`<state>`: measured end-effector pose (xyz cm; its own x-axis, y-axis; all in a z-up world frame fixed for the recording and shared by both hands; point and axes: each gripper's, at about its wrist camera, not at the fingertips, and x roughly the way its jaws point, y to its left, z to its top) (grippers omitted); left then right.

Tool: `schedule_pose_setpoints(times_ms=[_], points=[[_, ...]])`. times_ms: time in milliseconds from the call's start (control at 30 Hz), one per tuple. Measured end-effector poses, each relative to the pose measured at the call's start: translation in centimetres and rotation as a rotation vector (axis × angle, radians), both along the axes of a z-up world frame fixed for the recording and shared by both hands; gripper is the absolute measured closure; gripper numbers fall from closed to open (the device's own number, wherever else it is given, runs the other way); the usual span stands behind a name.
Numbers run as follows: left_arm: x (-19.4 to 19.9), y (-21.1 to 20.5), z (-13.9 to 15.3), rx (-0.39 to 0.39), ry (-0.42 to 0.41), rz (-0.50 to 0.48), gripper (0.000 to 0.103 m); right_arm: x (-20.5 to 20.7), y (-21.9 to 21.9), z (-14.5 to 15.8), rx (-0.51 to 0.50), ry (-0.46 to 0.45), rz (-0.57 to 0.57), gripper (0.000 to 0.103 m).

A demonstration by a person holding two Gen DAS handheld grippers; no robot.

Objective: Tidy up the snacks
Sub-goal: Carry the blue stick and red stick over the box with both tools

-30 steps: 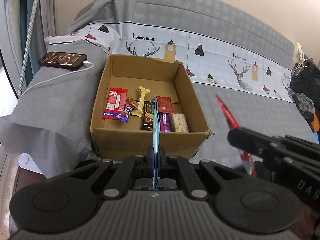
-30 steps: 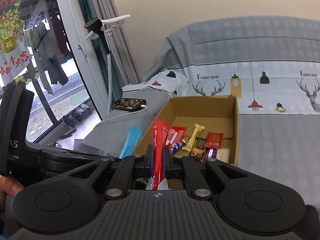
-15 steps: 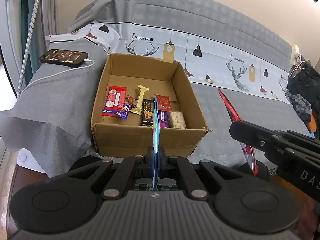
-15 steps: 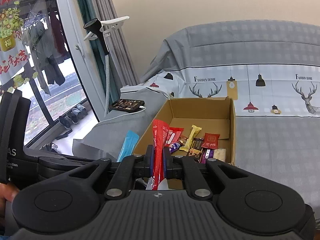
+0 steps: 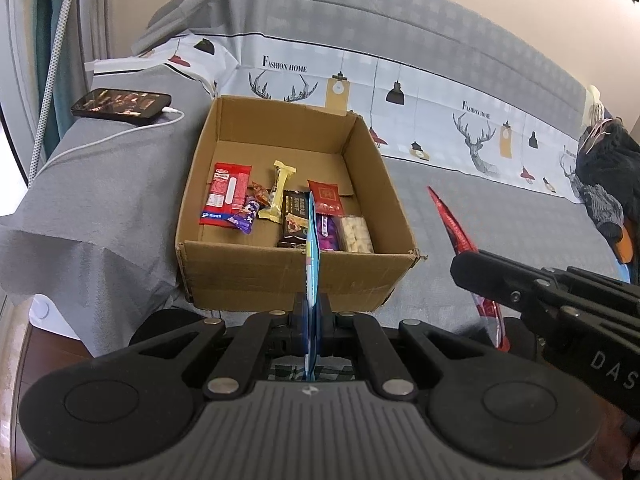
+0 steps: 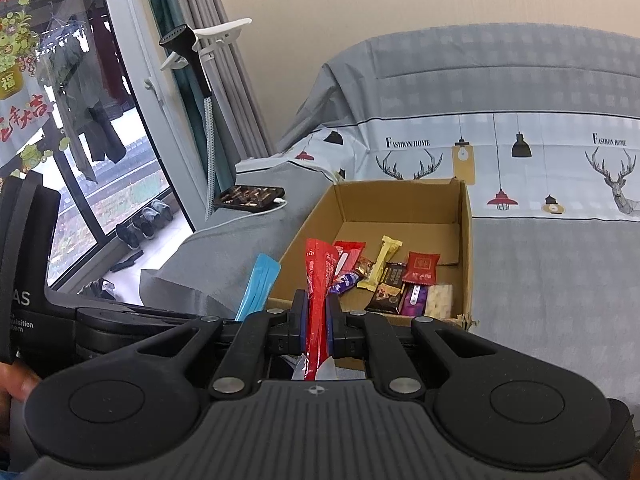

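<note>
Blue pkt (image 5: 311, 256), red pkt (image 6: 319, 280), clamped upright

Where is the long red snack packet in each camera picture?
Left wrist view: the red packet is at right, held by the right gripper, beside the cardboard box.
Right wrist view: it stands at centre, pinched between the jaws.
Shared landmark: the cardboard box.
</note>
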<state>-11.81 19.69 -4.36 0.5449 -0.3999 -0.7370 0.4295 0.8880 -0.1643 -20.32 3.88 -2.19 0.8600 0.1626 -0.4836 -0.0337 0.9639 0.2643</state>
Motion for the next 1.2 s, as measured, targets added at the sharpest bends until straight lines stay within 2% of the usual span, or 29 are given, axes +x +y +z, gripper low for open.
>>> schedule_pose_setpoints(times_ms=[600, 1000, 1200], points=[[5.8, -1.8, -1.8, 0.031, 0.060, 0.000, 0.100, 5.0, -2.3, -2.2, 0.019, 0.091, -0.057, 0.094], [13.6, -3.9, -2.4, 0.054, 0.082, 0.027, 0.100, 12.1, -5.0, -3.6, 0.016, 0.122, -0.092, 0.094], [18.1, -5.6, -3.8, 0.080, 0.099, 0.034, 0.099, 16.5, -6.8, -5.1, 0.017, 0.145, -0.113, 0.093]])
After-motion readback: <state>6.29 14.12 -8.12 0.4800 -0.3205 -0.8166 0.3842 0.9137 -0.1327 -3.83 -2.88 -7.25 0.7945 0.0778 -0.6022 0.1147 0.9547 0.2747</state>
